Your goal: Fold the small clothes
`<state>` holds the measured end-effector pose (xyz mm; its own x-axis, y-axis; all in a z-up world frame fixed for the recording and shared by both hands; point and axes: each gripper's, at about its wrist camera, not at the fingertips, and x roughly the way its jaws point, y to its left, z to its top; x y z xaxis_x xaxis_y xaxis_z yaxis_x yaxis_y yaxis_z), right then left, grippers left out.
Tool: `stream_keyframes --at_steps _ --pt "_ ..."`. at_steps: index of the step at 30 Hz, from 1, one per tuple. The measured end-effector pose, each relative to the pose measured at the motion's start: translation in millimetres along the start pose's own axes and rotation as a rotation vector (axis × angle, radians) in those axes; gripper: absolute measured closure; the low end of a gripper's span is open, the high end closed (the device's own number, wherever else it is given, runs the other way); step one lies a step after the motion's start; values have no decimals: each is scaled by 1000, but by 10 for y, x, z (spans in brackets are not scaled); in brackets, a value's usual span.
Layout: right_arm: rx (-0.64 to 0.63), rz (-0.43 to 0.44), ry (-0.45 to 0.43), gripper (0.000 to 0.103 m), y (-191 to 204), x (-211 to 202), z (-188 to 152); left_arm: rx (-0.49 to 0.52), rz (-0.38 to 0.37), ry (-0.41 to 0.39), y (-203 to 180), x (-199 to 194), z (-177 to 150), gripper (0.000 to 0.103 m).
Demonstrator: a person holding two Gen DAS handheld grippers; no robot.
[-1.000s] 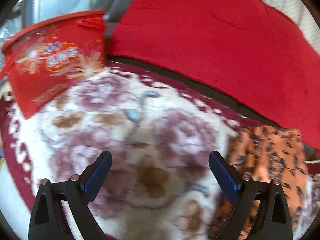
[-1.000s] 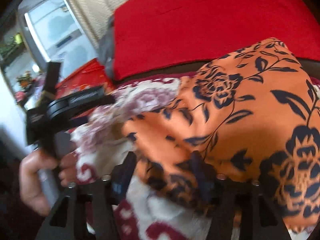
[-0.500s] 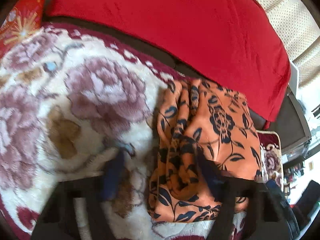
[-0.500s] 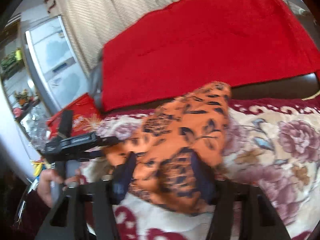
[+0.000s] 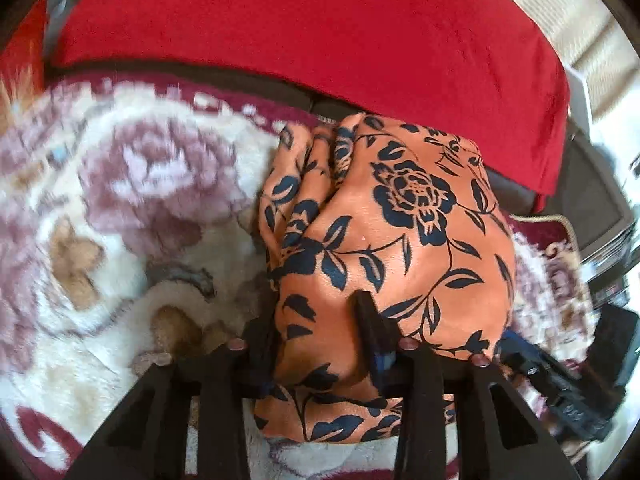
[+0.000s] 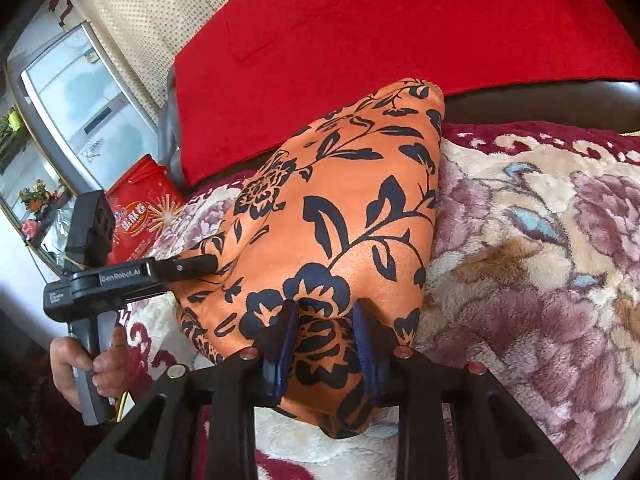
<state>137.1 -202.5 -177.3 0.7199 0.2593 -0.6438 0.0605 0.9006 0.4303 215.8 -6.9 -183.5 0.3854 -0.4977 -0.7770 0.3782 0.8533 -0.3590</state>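
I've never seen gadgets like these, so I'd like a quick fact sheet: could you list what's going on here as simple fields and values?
garment: orange cloth with black flowers, bunched up
surface: plush floral blanket
behind: red cover over a dark seat
left tongs: closed on a near edge of the cloth
right tongs: closed on a near edge of the cloth
holder: a bare hand grips the left tool's handle
also in view: red printed bag, pale cabinet
fold status: cloth gathered, not yet laid flat

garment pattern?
Orange garment with a black floral and leaf print; clearest in the right wrist view.
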Motion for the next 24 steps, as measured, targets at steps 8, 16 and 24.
stream_keyframes --at_steps 8,16,24 --pt "-6 19 1 72 -63 -49 -17 57 86 -78 -255 -269 -130 83" --pt "6 36 14 72 -150 -101 -10 95 118 -116 -369 -494 -308 84" --pt "-15 38 20 72 -188 -126 16 66 124 -58 -269 -356 -416 83"
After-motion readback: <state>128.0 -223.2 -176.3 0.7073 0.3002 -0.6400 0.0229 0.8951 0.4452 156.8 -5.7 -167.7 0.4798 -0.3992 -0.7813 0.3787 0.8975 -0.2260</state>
